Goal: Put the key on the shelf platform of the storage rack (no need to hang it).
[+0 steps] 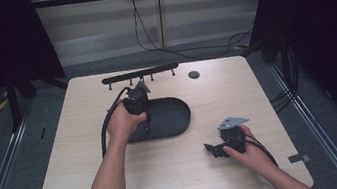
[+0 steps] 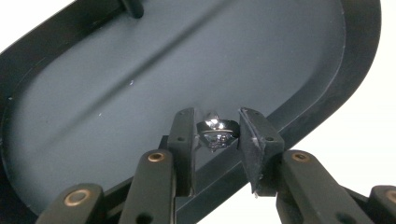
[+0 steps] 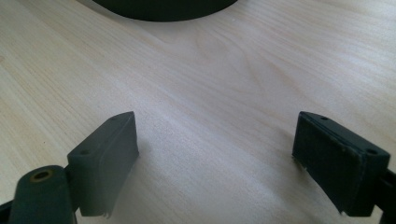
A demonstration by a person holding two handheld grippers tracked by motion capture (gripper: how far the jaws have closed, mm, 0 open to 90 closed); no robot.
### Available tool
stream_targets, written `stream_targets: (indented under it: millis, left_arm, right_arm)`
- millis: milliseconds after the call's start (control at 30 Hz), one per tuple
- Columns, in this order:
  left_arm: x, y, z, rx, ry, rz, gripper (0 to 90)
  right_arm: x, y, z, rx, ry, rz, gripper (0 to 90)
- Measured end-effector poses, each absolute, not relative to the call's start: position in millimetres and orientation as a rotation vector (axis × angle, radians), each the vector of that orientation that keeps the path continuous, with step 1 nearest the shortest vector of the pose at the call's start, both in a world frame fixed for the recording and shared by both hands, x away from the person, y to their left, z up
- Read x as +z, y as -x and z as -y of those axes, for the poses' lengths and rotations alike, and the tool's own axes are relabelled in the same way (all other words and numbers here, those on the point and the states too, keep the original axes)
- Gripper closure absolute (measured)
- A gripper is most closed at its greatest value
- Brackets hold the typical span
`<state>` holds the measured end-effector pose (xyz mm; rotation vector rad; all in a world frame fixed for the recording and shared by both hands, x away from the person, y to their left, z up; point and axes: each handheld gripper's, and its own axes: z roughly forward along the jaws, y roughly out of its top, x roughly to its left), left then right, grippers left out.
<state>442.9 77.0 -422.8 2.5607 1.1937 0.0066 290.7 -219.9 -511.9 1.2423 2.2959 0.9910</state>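
- Seen from above: light wooden table (image 1: 168, 175), a dark oval tray (image 1: 172, 116) near its middle, a black rack with short pegs (image 1: 140, 73) along the far edge, a small dark round disc (image 1: 194, 74) beside the rack.
- Left gripper (image 1: 138, 99) held over the near-left part of the tray, tilted down toward it, cable trailing back along the forearm.
- Left gripper view: jaws drawn narrow around a small shiny metal piece (image 2: 215, 129), chrome-bright and rounded, pinched between the two black pads just above the tray's inner rim (image 2: 299, 112). Exact kind of piece too small to tell.
- Straight ahead of those jaws: the tray's flat grey floor, bare, with one dark peg-like stub (image 2: 133, 7) at its far end.
- Right gripper (image 1: 215, 149) resting low on the table, well apart from the tray, off to the near-right side, pointing toward the left gripper.
- Right gripper view: jaws spread wide, nothing between them, bare wood below, tray edge far ahead.
- Judged step: setting the shiny piece down inside the tray.
- Advice for doing it well: carry the jaws forward past the raised rim, lower until the piece nearly touches the floor, then ease apart slowly, since a rounded piece may roll.
- Right gripper best kept idle and clear.
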Motion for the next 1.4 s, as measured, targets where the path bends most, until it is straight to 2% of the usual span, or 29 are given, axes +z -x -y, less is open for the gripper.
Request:
stream_targets:
  millis: [600,1033,1400]
  left_arm:
    - [-437.1,-438.6,-76.9,0.045,-2.587,-1.184,66.8]
    - [-441.9,-437.9,-78.5,0.079,-2.580,-1.191,57.4]
    - [-437.4,-434.1,-82.7,0.059,-2.545,-1.211,54.1]
  right_arm:
    - [-511.8,-290.7,219.6,0.990,-1.244,-2.296,13.7]
    - [-511.8,-290.7,219.6,0.989,-1.243,-2.297,13.7]
    - [-511.9,-290.9,219.5,0.989,-1.240,-2.297,13.7]
